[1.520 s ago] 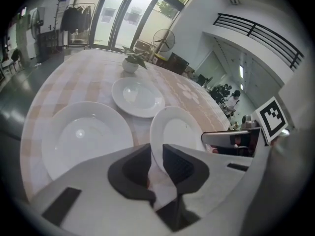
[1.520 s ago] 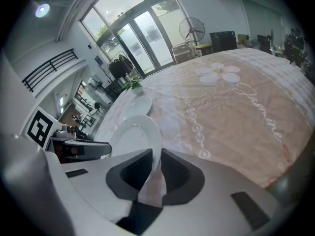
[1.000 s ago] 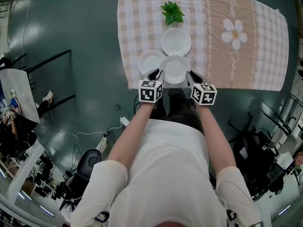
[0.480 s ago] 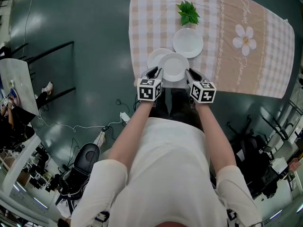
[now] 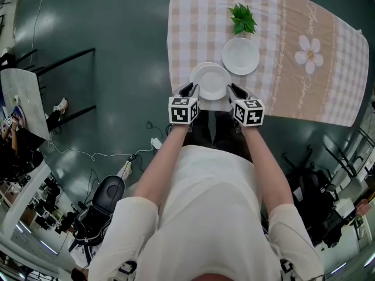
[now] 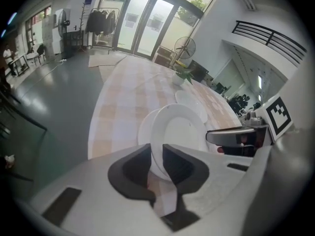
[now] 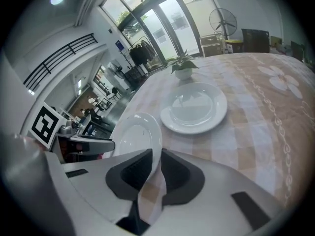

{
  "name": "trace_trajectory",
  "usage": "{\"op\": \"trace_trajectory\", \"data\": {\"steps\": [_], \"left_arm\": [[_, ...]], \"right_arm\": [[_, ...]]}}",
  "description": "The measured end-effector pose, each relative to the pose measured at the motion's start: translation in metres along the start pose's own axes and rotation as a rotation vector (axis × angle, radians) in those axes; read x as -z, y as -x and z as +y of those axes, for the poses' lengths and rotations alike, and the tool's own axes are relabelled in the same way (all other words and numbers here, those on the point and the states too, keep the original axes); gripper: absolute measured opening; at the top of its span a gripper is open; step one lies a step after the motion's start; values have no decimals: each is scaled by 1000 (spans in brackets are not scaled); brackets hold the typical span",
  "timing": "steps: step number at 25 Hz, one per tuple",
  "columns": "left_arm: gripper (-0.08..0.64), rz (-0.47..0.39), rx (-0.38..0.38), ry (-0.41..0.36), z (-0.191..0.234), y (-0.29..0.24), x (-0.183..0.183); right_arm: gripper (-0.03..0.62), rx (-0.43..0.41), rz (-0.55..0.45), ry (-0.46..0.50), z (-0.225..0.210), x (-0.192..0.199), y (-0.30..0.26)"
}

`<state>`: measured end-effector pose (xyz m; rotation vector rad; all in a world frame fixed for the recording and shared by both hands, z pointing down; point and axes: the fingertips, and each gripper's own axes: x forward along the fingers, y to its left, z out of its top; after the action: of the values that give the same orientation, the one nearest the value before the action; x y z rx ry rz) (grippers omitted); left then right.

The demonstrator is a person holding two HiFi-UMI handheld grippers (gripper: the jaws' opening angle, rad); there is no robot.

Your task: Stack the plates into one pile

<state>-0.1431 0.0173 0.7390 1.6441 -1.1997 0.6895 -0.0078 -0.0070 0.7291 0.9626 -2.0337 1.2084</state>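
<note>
The carried plate (image 5: 215, 82) sits just above the centre of the head view. The left hand-held gripper (image 5: 191, 89) is clamped narrowly on its left rim and the right hand-held gripper (image 5: 232, 88) on its right rim. A second ago it was beside the lower plate (image 5: 194, 74); now it covers most of it and seems not yet set down. Lowering it would start the pile, leaving the third plate (image 5: 241, 55) at the upper right on the counter (image 5: 187, 28).
</note>
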Motion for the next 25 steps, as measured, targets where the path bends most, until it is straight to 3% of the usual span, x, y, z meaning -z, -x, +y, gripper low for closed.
{"op": "trace_trajectory", "data": {"steps": [13, 18, 25], "left_arm": [[81, -6, 1, -3, 16, -2, -3], [117, -4, 7, -29, 12, 2, -4], [138, -16, 22, -66, 6, 4, -18]], "right_arm": [[77, 13, 25, 70, 7, -5, -16], [145, 11, 31, 127, 14, -4, -16], [146, 25, 4, 122, 11, -7, -10]]}}
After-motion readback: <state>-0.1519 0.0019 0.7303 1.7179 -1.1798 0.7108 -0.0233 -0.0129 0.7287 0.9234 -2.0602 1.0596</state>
